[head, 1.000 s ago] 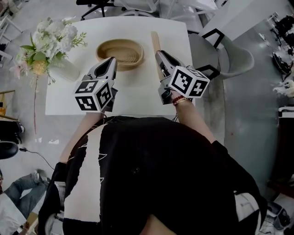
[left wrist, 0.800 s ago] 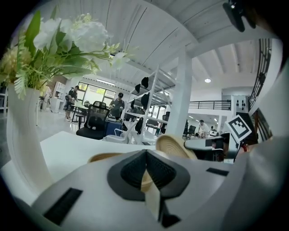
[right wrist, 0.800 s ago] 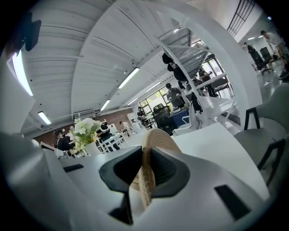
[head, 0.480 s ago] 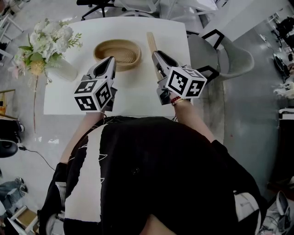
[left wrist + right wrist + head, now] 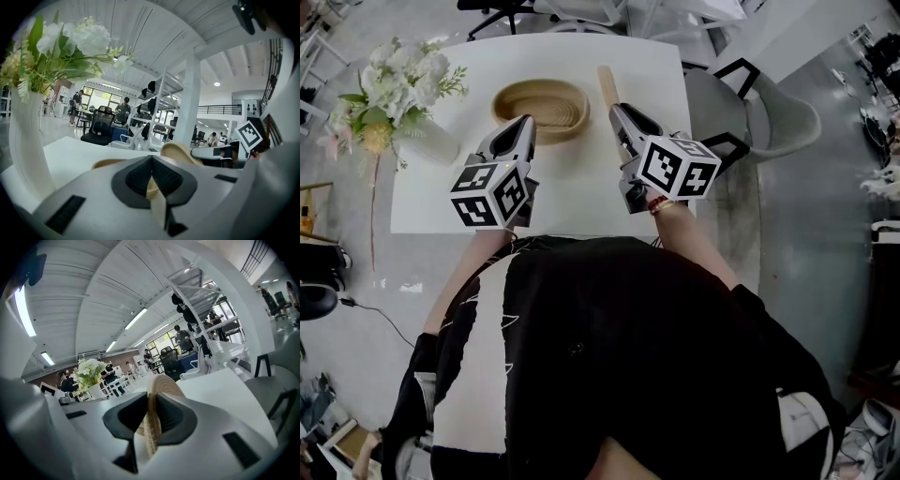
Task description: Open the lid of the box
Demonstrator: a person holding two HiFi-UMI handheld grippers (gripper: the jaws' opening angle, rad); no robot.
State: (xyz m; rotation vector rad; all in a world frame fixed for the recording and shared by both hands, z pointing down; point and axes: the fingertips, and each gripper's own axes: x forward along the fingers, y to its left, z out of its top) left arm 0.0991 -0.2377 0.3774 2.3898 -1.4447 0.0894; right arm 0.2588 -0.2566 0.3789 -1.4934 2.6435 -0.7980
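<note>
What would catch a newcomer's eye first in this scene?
The right gripper clamps a woven lid on edge between its jaws, over the right side of the table. The open basket sits mid-table at the far side, and a white bouquet stands at the left edge.

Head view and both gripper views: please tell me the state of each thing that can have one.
Basket: open, no lid on it, standing on the table.
Lid: off the basket, held on edge.
Right gripper: shut on the lid.
Left gripper: jaws together, by the basket's near rim.
Flowers: upright in their vase.
</note>
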